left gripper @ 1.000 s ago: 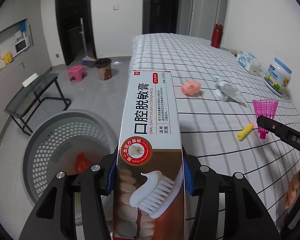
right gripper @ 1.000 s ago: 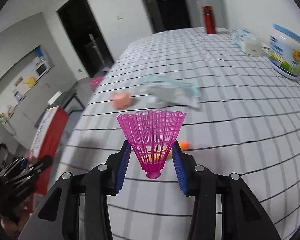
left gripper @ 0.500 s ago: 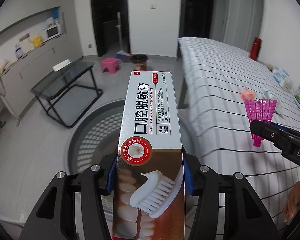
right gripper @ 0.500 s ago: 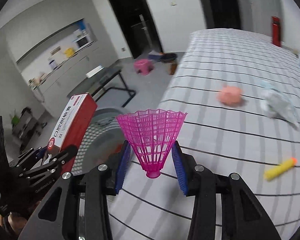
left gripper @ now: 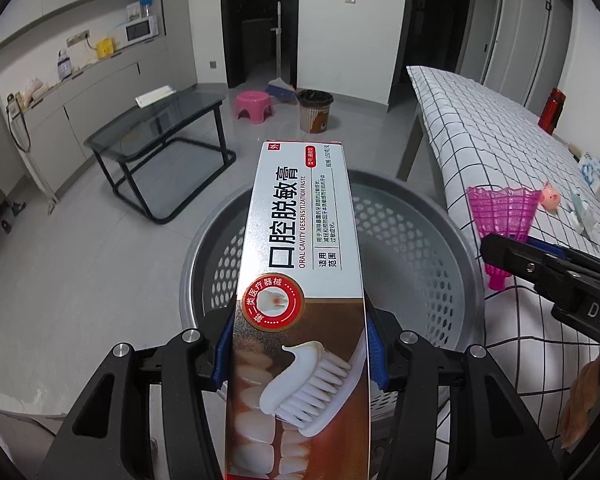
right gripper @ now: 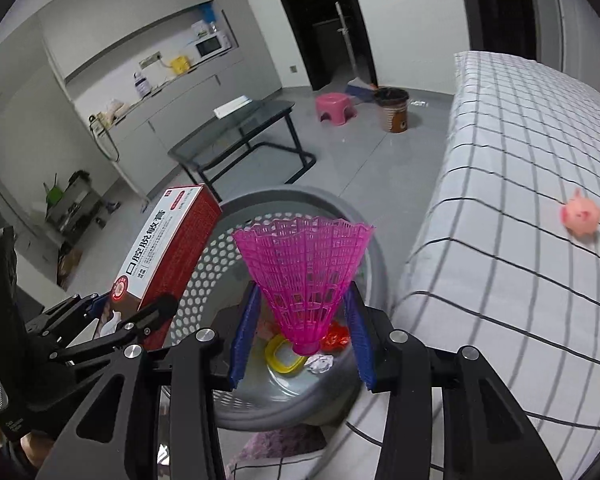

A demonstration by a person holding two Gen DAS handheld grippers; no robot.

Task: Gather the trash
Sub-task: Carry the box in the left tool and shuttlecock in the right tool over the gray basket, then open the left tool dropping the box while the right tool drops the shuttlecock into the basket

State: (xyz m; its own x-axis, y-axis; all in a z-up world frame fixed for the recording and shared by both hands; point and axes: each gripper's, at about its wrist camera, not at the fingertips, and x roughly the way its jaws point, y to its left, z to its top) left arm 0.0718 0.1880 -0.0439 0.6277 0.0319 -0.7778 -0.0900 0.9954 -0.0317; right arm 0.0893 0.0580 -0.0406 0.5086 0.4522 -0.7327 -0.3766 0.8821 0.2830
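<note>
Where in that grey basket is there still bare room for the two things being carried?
Inside the grey basket, the right wrist view shows litter bunched mid-floor: a yellow ring, a red wrapper, a crumpled white scrap. The floor toward the near wall looks bare. The toothpaste box and pink shuttlecock hide the rest.

Toothpaste box point(left gripper: 300, 248): "ORAL CAVITY DESENSITIZATION PASTE" + Chinese txt.

left gripper point(left gripper: 300, 356) clamped, tilted down, right gripper point(right gripper: 302, 336) likewise
</note>
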